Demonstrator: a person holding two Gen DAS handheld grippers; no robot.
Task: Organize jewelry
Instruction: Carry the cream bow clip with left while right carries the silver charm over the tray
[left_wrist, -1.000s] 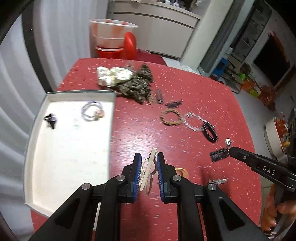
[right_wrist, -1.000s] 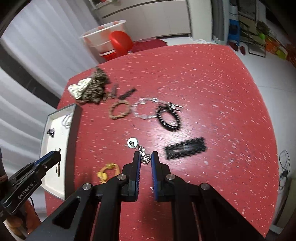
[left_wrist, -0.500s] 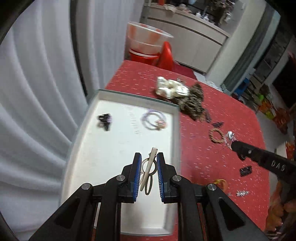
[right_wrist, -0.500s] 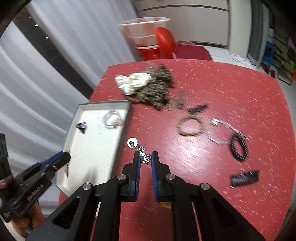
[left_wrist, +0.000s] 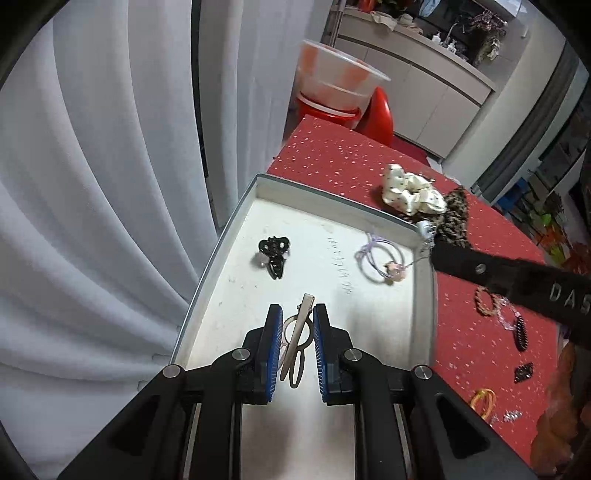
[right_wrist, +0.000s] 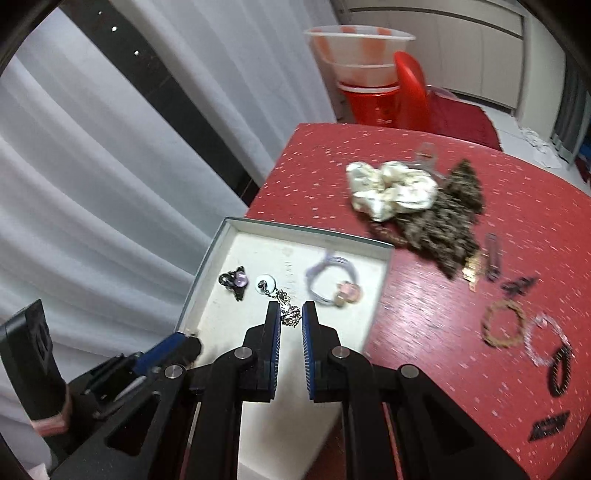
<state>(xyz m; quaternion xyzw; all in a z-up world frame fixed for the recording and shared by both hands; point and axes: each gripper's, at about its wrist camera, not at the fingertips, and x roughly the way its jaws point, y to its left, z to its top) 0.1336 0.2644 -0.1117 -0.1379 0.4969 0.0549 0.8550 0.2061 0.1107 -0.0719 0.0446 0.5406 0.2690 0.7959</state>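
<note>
A speckled red table (left_wrist: 369, 158) bears a white tray (left_wrist: 236, 225) beside grey curtains (left_wrist: 92, 166). The left gripper (left_wrist: 297, 325) clamps a metal hair clip (left_wrist: 300, 332). The right gripper (right_wrist: 290, 317) pinches a silver chain charm (right_wrist: 290, 314).

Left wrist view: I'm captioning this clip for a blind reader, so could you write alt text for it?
The left gripper holds a metal hair clip over a white tray on a red speckled table. In the tray lie a black claw clip and a lilac hair tie; the right gripper reaches in from the right with a small charm.
</note>
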